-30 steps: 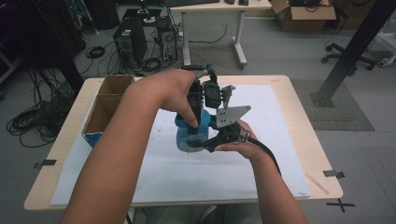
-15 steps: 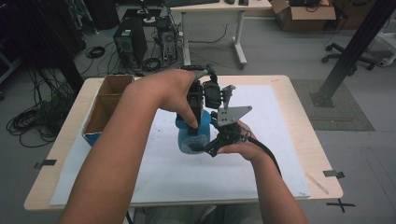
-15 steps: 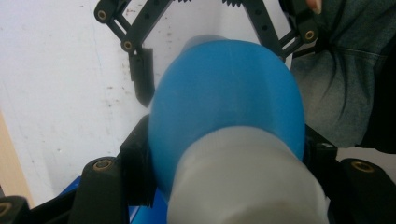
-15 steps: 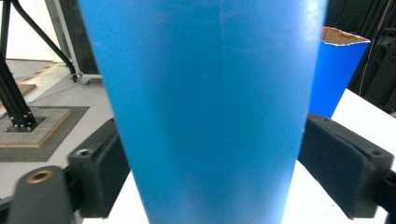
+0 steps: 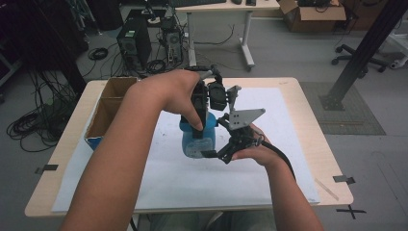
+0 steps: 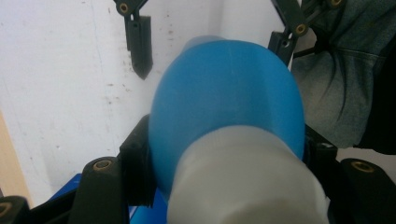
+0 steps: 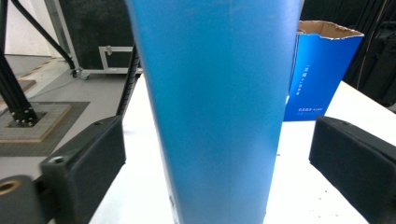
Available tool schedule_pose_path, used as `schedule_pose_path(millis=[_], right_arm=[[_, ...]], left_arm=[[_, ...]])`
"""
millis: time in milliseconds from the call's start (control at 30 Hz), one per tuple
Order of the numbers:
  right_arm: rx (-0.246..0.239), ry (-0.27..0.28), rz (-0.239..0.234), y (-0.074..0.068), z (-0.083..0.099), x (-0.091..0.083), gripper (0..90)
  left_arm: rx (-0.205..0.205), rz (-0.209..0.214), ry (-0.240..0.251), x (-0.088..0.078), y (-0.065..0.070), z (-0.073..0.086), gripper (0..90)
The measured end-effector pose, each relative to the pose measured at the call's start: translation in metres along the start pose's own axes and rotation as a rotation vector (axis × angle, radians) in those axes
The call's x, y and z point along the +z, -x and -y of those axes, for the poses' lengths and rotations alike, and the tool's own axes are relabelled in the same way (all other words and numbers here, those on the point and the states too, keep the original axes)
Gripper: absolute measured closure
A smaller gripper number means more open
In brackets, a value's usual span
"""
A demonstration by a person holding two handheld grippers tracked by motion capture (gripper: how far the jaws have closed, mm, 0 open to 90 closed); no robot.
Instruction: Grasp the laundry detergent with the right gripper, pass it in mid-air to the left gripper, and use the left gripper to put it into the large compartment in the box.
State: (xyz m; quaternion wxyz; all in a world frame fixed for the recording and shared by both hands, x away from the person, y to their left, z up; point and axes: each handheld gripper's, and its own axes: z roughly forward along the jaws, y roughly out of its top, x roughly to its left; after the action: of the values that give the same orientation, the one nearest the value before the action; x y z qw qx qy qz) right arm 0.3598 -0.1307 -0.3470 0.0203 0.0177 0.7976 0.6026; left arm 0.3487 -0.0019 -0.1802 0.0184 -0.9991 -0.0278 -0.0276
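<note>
From the high view, we see the left gripper (image 5: pixel 199 126) coming down on top of the blue bottle (image 5: pixel 195 142), which stands on the white sheet of the bench (image 5: pixel 308 125), while the right gripper (image 5: pixel 211 155) sits low at the bottle's side, its jaws having just been opening. A blue cardboard box (image 5: pixel 103 115) lies well off beyond the left gripper.

In the left gripper view, our jaws are clamped on the bottle (image 6: pixel 224 98) just below its white cap (image 6: pixel 243 182); the other gripper's jaws stand apart on either side of it further down.

In the right gripper view, the bottle (image 7: pixel 215 102) rises between our two jaws, which stand apart with visible gaps on both sides.

With one grip near the top, we judge the bottle could swing or slip if lifted quickly.
</note>
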Motion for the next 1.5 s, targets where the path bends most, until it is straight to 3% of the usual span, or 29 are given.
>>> schedule_pose_path(millis=[300,633,900,1167,1333,1433,1500], right_arm=[[-0.022,-0.084,0.004,0.0,-0.004,-0.016,0.2],[-0.082,-0.26,0.027,0.0,-0.016,-0.04,0.5],[-0.128,-0.393,0.023,-0.002,-0.026,-0.055,1.2],[-0.151,-0.483,0.036,-0.005,-0.033,-0.067,1.6],[-0.148,-0.494,0.043,-0.007,-0.035,-0.072,1.6],[-0.144,-0.499,0.046,-0.007,-0.034,-0.074,1.6],[-0.142,-0.497,0.048,-0.008,-0.033,-0.075,1.6]], left_arm=[[-0.015,-0.005,-0.001,-0.002,-0.002,0.001,38.1],[-0.042,-0.005,-0.005,-0.003,-0.003,0.001,38.0],[-0.082,0.022,-0.016,-0.001,-0.004,0.003,38.0],[-0.142,0.005,-0.016,-0.002,-0.003,0.004,37.9],[-0.184,0.004,-0.008,-0.004,0.0,0.001,37.8],[-0.224,-0.008,0.009,-0.005,0.0,0.001,37.9],[-0.276,-0.024,0.018,-0.006,-0.001,0.0,37.9]])
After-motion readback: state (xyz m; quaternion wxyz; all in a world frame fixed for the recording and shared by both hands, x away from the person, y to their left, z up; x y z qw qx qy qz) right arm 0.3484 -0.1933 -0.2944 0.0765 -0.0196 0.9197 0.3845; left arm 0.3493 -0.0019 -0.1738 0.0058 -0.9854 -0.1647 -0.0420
